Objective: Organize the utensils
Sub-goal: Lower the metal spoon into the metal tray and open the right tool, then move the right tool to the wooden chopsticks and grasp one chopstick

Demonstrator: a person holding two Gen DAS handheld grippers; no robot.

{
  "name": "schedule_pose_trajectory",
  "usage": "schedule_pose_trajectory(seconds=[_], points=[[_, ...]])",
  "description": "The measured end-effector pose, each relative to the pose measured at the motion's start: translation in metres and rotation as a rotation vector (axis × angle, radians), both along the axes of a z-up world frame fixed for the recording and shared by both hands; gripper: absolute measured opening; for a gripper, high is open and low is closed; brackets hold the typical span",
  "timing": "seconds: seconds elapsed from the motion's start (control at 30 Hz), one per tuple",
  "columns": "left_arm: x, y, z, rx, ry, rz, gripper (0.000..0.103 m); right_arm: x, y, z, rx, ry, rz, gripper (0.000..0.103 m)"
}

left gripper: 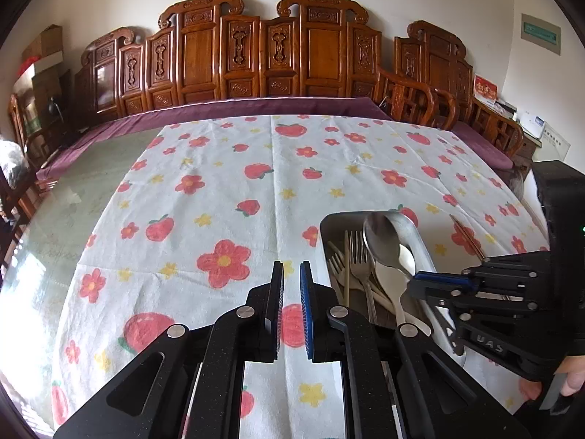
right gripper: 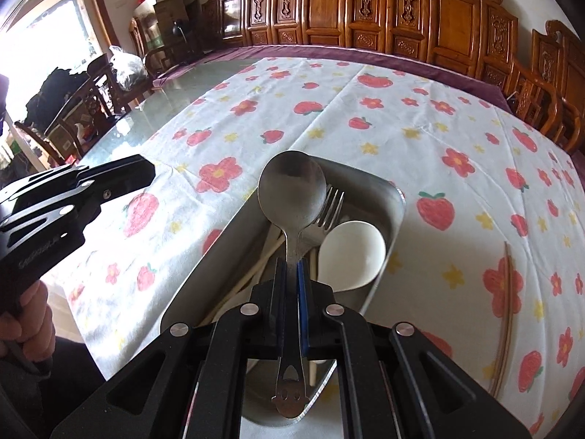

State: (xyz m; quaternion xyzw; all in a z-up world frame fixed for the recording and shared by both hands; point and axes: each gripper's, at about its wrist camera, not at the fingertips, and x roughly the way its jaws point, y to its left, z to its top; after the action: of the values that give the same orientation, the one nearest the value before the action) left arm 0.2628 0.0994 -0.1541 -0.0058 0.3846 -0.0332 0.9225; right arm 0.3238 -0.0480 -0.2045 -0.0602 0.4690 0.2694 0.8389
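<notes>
right gripper (right gripper: 291, 274): clamped on the neck of the steel spoon (right gripper: 290, 197), pads pressing both sides of the stem; also seen from the left wrist view (left gripper: 444, 281), coming in from the right over the tray.
steel spoon: held above the tray, bowl pointing away from the camera; handle end with cut-outs sticks back between the fingers.
left gripper (left gripper: 291, 285): jaws nearly closed, narrow slit between the pads, nothing in it; hovers over bare cloth just left of the tray. In the right wrist view it sits at the left edge (right gripper: 120, 177).
metal tray (right gripper: 396, 197): rectangular, steel, on the tablecloth, near side of the table; in the left wrist view (left gripper: 323, 226) it is right of centre.
tray contents: fork (right gripper: 331, 206) tines toward the far end, white spoon (right gripper: 353, 252) at the right side, pale chopsticks (right gripper: 256, 269) at the left side; they overlap, exact stacking not readable.
loose chopsticks (right gripper: 506, 314): dark pair lying on the cloth, right of the tray, well apart from it.
tablecloth (left gripper: 219, 190): white, red flowers and strawberries, yellow stars; covers most of the glass table (left gripper: 91, 168).
hands: a hand (right gripper: 29, 322) grips the left handle; a hand (left gripper: 570, 376) on the right handle.
background: carved wooden bench (left gripper: 256, 55) along the far wall.
</notes>
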Motion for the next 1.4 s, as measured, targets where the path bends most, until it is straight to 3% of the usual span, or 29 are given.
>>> schedule_pose_trajectory(seconds=[0.47, 0.77, 0.93, 1.07, 1.13, 1.3, 1.4], points=[[0.002, -0.001, -0.005, 0.010, 0.012, -0.001, 0.008, 0.008, 0.012, -0.034, -0.013, 0.046, -0.002, 0.008], [0.004, -0.013, -0.009, 0.016, 0.017, -0.012, 0.008, 0.004, -0.004, -0.019, 0.021, 0.006, 0.007, 0.009], [0.007, -0.030, -0.009, 0.021, 0.009, -0.033, 0.009, -0.009, -0.048, 0.007, 0.039, -0.058, -0.023, 0.009], [0.006, -0.049, -0.007, 0.027, -0.007, -0.058, 0.022, -0.018, -0.099, 0.012, 0.017, -0.080, -0.089, 0.009], [0.006, -0.057, -0.005, 0.017, -0.013, -0.070, 0.024, -0.023, -0.127, 0.010, -0.013, -0.091, -0.124, 0.009], [0.006, -0.083, -0.006, 0.005, -0.025, -0.096, 0.039, -0.030, -0.186, -0.008, -0.077, -0.079, -0.205, 0.009], [0.009, -0.098, -0.010, -0.015, -0.011, -0.107, 0.040, -0.033, -0.210, -0.023, -0.120, -0.068, -0.232, 0.009]])
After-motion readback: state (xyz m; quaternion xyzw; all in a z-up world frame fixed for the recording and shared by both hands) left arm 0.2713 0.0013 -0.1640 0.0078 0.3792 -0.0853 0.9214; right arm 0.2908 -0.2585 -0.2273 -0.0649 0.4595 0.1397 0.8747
